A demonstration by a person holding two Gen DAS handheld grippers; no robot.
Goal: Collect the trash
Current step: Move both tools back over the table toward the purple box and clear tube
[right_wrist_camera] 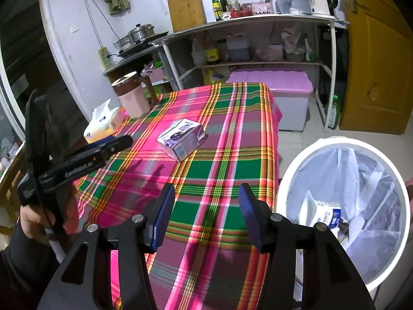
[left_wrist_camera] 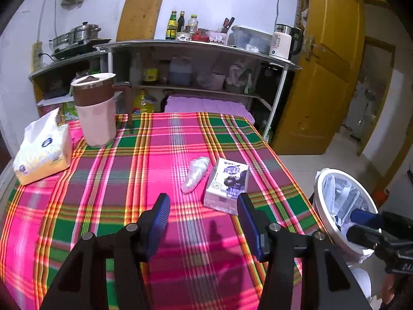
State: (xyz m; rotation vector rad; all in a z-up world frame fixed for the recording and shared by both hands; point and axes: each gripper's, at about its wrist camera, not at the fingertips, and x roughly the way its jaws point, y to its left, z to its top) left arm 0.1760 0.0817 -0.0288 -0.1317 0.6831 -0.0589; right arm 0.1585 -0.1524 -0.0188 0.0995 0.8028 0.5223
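My left gripper hangs over the pink-and-green plaid table with its jaws wide open and nothing between them. The purple-and-white milk carton lies flat just ahead of the right-hand jaw, its long axis running away from me; the crumpled clear plastic wrapper sits just left of the carton, nearly dead ahead. My right gripper is also spread and empty — the carton lies well ahead of it, and the white bag-lined trash bin stands right of the carton, off the table edge. I judge the left the nearer hand.
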